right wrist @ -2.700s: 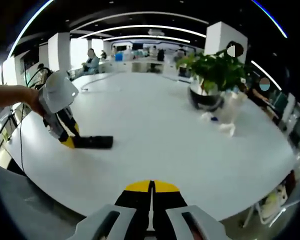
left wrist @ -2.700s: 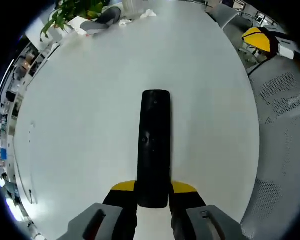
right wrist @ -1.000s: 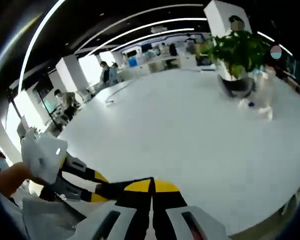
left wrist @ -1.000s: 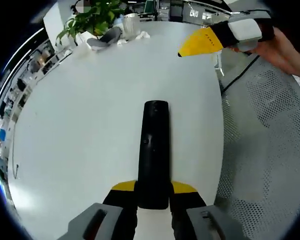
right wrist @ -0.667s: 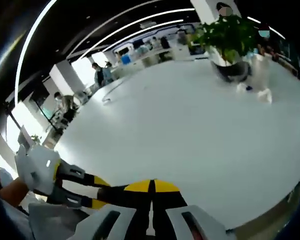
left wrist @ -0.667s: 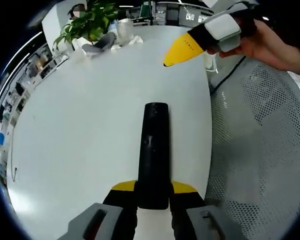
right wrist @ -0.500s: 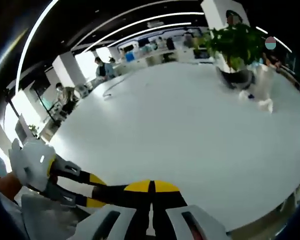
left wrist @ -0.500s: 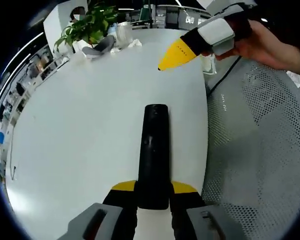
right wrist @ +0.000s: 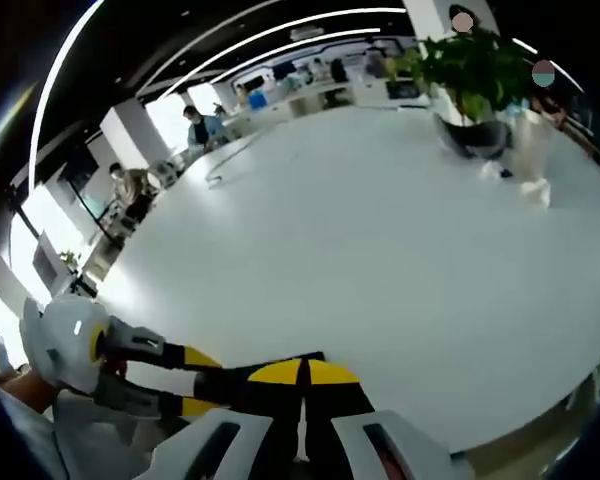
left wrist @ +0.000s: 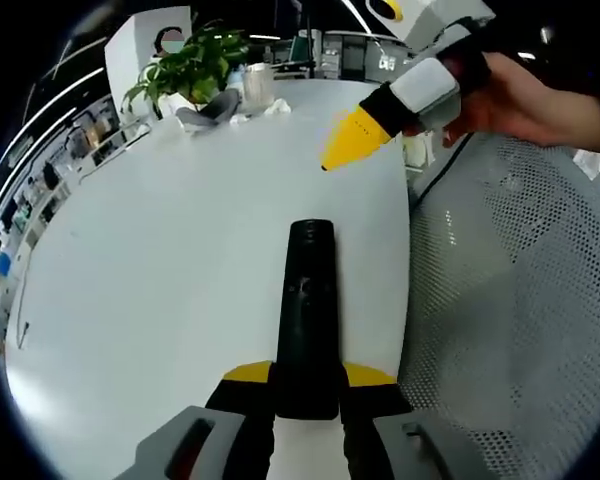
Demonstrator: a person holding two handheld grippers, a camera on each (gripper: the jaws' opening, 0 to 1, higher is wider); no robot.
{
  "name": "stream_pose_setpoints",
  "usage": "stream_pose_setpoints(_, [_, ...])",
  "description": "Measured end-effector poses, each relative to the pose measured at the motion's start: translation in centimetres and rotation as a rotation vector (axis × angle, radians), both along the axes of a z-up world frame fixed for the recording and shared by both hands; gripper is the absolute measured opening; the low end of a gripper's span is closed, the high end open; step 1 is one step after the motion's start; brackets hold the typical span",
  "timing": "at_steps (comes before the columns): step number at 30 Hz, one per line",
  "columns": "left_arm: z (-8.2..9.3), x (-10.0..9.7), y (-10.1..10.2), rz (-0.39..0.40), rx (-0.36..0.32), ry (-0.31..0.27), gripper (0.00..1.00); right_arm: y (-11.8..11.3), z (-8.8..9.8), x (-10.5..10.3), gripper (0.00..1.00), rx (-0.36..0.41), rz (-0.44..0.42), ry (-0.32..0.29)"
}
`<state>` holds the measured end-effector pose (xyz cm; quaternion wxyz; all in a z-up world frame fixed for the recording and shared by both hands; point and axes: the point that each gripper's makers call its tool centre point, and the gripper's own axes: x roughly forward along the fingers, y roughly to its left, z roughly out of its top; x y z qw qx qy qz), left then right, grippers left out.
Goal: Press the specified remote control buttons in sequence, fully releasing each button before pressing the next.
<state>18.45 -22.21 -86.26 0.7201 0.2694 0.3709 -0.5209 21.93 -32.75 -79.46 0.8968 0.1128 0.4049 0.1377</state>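
Clamping the near end of the black remote (left wrist: 307, 320), the left gripper (left wrist: 307, 398) is holding it out level above the white tabletop (left wrist: 170, 240), close to its right edge. It looks rigid, light and smooth-sided, so gripping the tail is leaving the buttons exposed. The right gripper (left wrist: 355, 140), jaws pressed together, is hovering beyond its far end.

Right tool arrives above the remote

The right tool (left wrist: 325, 165), which 2.7 s ago sits far off at the desk's (left wrist: 160, 250) edge, now hangs closed above the desk just beyond the far end of the remote (left wrist: 306, 315), yellow tip pointing down toward it, a hand (left wrist: 520, 95) behind it. In the right gripper view the left tool (right wrist: 195, 385) now lies close at lower left rather than across the desk.
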Motion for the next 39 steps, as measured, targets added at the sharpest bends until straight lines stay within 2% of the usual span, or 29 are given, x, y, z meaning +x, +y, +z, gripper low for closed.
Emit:
stream_pose_setpoints(2, [0.0,-0.1,-0.1,-0.008,0.002,0.000,0.23,-0.3,0.0,0.2,0.00,-0.045,0.008,-0.022])
stream_pose_setpoints(7, [0.0,-0.4,-0.1,-0.026,0.011,0.001,0.24,0.8,-1.0,-0.3,0.00,-0.064,0.068,0.022])
stream_pose_setpoints(9, [0.0,-0.6,0.0,-0.033,-0.006,-0.004,0.24,1.1,-1.3,-0.4,0.00,-0.078,0.088,0.032])
stream_pose_setpoints(14, [0.0,-0.6,-0.1,-0.020,-0.052,-0.012,0.24,1.3,-1.4,-0.7,0.00,-0.071,0.106,0.043])
stream_pose_setpoints(20, [0.0,-0.7,-0.3,-0.014,-0.073,-0.018,0.24,1.1,-1.2,-0.5,0.00,-0.054,0.092,0.048])
stream_pose_setpoints(22, [0.0,-0.7,-0.3,-0.018,-0.074,-0.018,0.24,0.6,-0.9,0.4,0.00,-0.133,0.120,0.006])
stream_pose_setpoints(23, [0.0,-0.7,-0.3,-0.022,-0.072,-0.018,0.24,0.6,-0.1,1.2,0.00,-0.161,0.118,-0.047])
stream_pose_setpoints(27, [0.0,-0.7,-0.3,-0.021,-0.074,-0.020,0.24,0.5,2.3,2.5,0.00,-0.171,0.080,-0.160])
stream_pose_setpoints(28, [0.0,-0.8,-0.3,-0.019,-0.075,-0.021,0.24,0.2,2.6,2.7,0.00,-0.194,0.077,-0.180])
stream_pose_setpoints(34, [0.1,-1.0,-0.5,-0.033,-0.084,-0.021,0.24,-1.1,1.4,2.5,0.00,-0.209,0.039,-0.177])
stream_pose_setpoints(37, [0.1,-1.3,-0.6,-0.051,-0.087,-0.023,0.24,-1.4,1.5,2.5,0.00,-0.219,0.028,-0.195])
stream_pose_setpoints(39, [0.2,-1.4,-0.6,-0.055,-0.091,-0.025,0.24,-1.3,1.3,2.4,0.00,-0.206,0.037,-0.183])
